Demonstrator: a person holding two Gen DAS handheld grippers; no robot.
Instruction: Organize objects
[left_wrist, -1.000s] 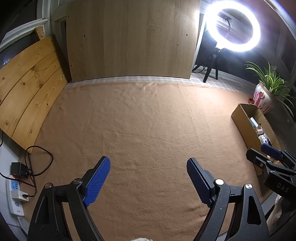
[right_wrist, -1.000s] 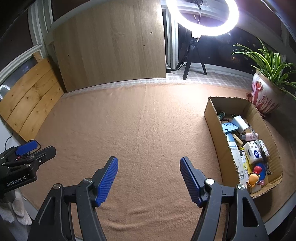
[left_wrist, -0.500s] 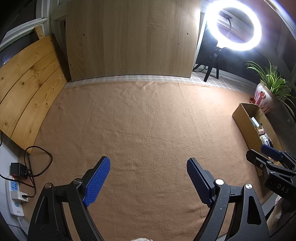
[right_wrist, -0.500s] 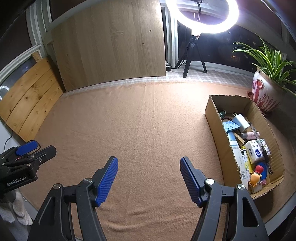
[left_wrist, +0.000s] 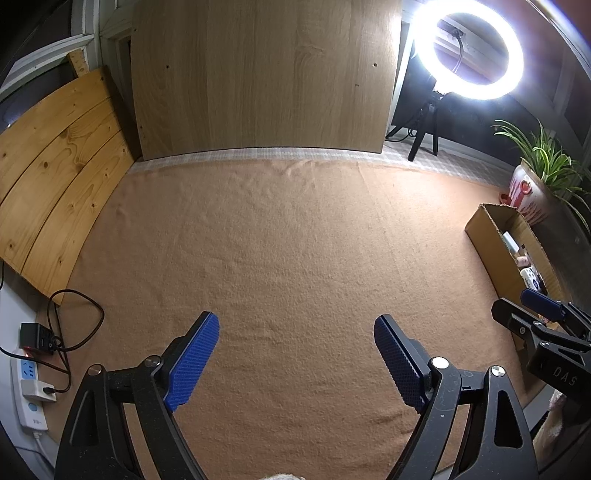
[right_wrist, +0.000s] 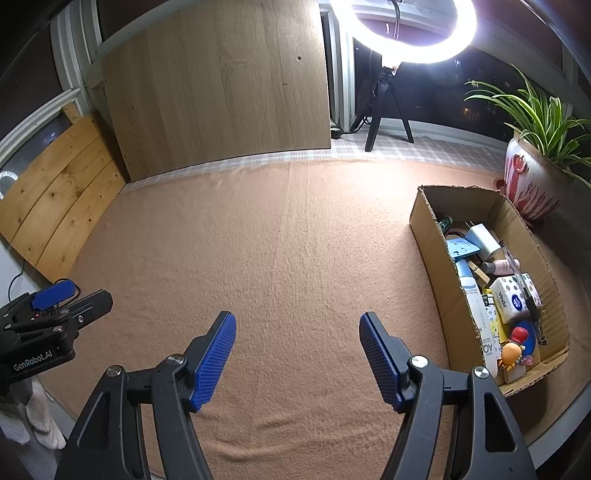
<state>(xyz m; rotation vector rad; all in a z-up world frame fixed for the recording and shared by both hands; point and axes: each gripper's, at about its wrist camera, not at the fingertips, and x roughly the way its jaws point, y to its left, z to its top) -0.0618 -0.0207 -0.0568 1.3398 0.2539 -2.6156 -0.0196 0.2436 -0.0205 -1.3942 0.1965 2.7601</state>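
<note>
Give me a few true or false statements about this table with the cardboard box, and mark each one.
1. Both grippers are empty. True: the left gripper and the right gripper stand open over the bare cloth.
2. The cardboard box is empty. False: it is full of small items.
3. The ring light is switched off. False: it glows brightly.
4. A potted plant stands behind the box. True.
5. A toy lies on the cloth between the right gripper's fingers. False: only cloth is there.
</note>
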